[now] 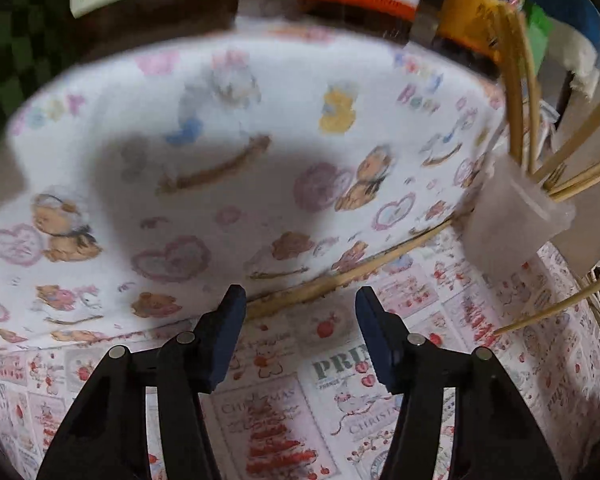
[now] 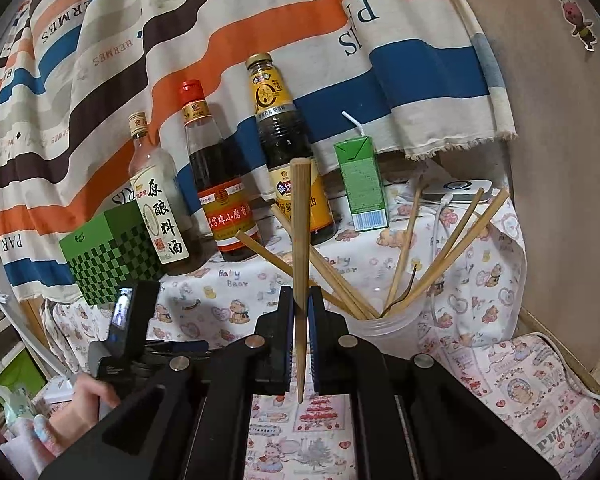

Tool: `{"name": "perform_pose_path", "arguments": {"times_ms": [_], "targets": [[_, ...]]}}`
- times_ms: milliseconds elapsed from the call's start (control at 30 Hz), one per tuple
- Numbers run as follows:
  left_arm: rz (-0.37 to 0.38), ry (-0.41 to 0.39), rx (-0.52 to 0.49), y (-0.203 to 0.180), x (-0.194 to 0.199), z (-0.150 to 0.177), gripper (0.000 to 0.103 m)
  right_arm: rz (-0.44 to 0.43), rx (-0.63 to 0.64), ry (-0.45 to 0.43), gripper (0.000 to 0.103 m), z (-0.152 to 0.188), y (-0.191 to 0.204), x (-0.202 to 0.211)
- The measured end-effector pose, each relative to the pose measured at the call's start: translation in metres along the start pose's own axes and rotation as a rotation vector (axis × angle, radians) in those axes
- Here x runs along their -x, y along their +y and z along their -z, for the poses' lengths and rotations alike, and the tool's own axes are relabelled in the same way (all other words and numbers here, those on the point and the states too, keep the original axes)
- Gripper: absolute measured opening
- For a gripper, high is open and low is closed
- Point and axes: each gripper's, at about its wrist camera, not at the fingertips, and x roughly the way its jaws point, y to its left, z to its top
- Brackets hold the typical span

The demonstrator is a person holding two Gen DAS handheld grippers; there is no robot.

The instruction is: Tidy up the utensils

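Note:
My right gripper (image 2: pixel 300 324) is shut on a bamboo chopstick (image 2: pixel 300 240) held upright, thick end up, in front of a clear plastic cup (image 2: pixel 383 334) that holds several chopsticks (image 2: pixel 451 252). In the left wrist view my left gripper (image 1: pixel 300 300) is open and empty, just above a loose chopstick (image 1: pixel 339 276) lying on the patterned cloth along the edge of the bear-print cloth (image 1: pixel 220 128). The same cup (image 1: pixel 511 224) with chopsticks (image 1: pixel 519 92) stands to its right.
Three sauce bottles (image 2: pixel 220 184) and a green checked box (image 2: pixel 112 248) stand at the back, with a green drink carton (image 2: pixel 361 188) at the right. A striped cloth (image 2: pixel 228 24) hangs behind. A white cable (image 2: pixel 555 356) runs at the right. The left gripper's body (image 2: pixel 132 320) shows at lower left.

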Motion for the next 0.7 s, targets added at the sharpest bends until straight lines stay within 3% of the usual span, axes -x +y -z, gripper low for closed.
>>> {"name": "perform_pose_path", "arguments": {"times_ms": [200, 700], "targets": [[-0.049, -0.01, 0.003, 0.001, -0.005, 0.003, 0.056, 0.004, -0.011, 0.014, 0.008, 0.001, -0.002, -0.003], [-0.031, 0.057, 0.026, 0.006, -0.019, -0.001, 0.057, 0.005, -0.026, 0.024, 0.008, 0.0, -0.005, -0.005]]}}
